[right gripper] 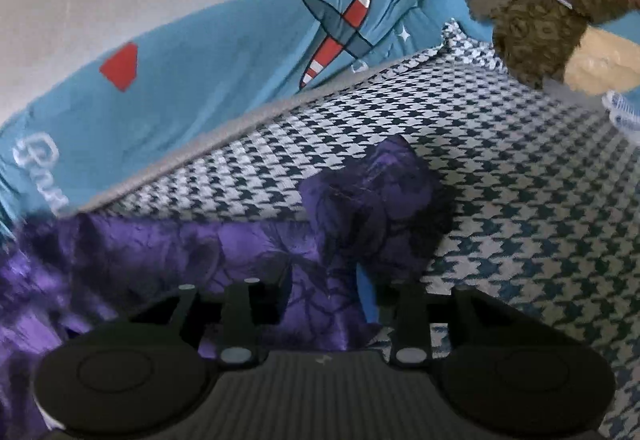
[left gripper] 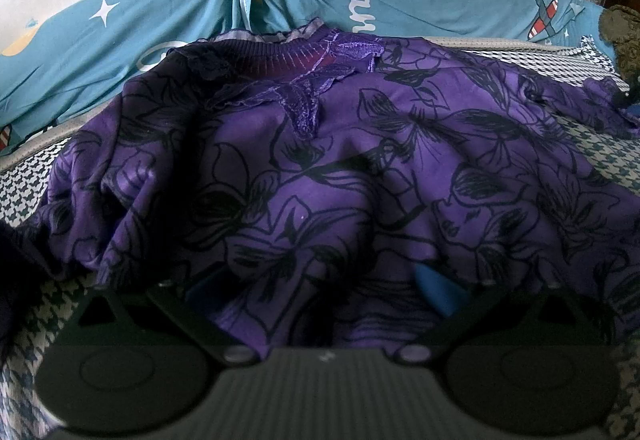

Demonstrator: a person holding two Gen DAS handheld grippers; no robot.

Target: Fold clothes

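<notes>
A purple top with a black flower print [left gripper: 320, 167] lies spread on a houndstooth cover [left gripper: 24, 183], its lace-trimmed neckline [left gripper: 304, 55] at the far side. My left gripper [left gripper: 316, 292] stands at the near hem with its jaws wide apart. The cloth lies over and between them, and only a blue pad [left gripper: 436, 292] shows. In the right wrist view a bunched sleeve end of the top [right gripper: 380, 199] rests on the cover. My right gripper [right gripper: 316, 296] is partly open at that edge, purple cloth lying loose between its fingers [right gripper: 370, 296].
Blue bedding with a plane print and white lettering [right gripper: 200, 79] runs along the far edge of the houndstooth cover [right gripper: 520, 199], against a pale wall. A brown plush toy [right gripper: 532, 19] sits at the far right corner.
</notes>
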